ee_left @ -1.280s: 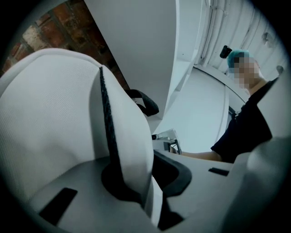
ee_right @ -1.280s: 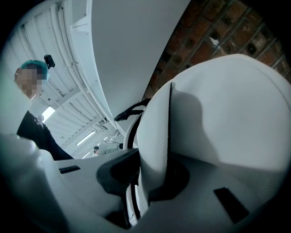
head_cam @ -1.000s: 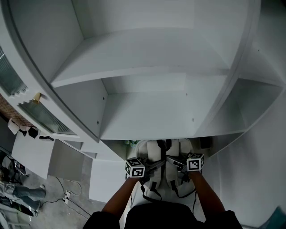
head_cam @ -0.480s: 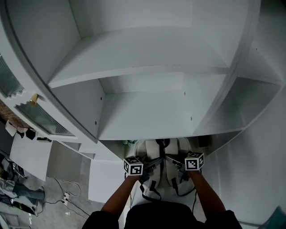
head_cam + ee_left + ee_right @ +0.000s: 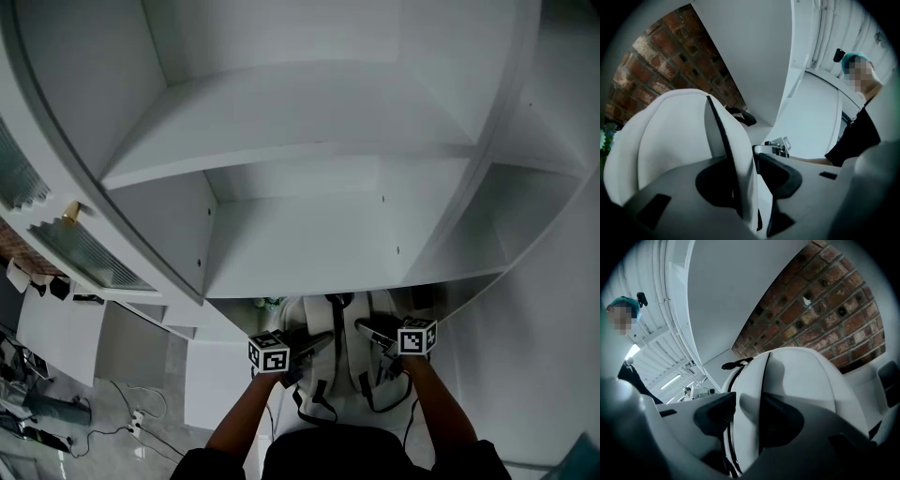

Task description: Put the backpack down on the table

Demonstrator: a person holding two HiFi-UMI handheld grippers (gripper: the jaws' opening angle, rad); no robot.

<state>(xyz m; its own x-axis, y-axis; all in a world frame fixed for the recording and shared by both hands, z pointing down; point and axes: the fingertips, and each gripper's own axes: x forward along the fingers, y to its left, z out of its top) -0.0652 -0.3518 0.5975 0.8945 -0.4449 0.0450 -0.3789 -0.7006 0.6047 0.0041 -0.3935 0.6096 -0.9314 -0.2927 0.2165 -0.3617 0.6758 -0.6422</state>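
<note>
My left gripper (image 5: 749, 172) jaws have just been opening, and they are now standing apart. The backpack's left shoulder strap (image 5: 738, 154) is running edge-on between them, lying near one pad and clear of the other, so I am no longer pinching it. The jaws of my right gripper (image 5: 747, 416) have just been opening too. They are standing released with the right shoulder strap (image 5: 744, 389) hanging loose in the gap.

The white backpack (image 5: 345, 367) is lying straight ahead of both jaws, with its strap side facing me. In each gripper view its rounded body is rising beyond the jaws, so I am judging it to be standing upright on the bench (image 5: 217, 382) rather than hanging from my grip. Its long axis is running up from the bench, and the straps are following that line.

My left gripper (image 5: 314, 342) is sitting at the backpack's left and my right gripper (image 5: 372, 328) at its right. Both are equally close, so neither hand is leading. The shelf unit (image 5: 309, 234) is rising above and behind the backpack, and a brick wall (image 5: 661, 61) is showing behind it.

The put-down is looking all but done. What the next move turns on is each strap threading its jaws. I am thinking of drawing both grippers back toward me along the straps' plane, so that nothing snags and tips the backpack.
</note>
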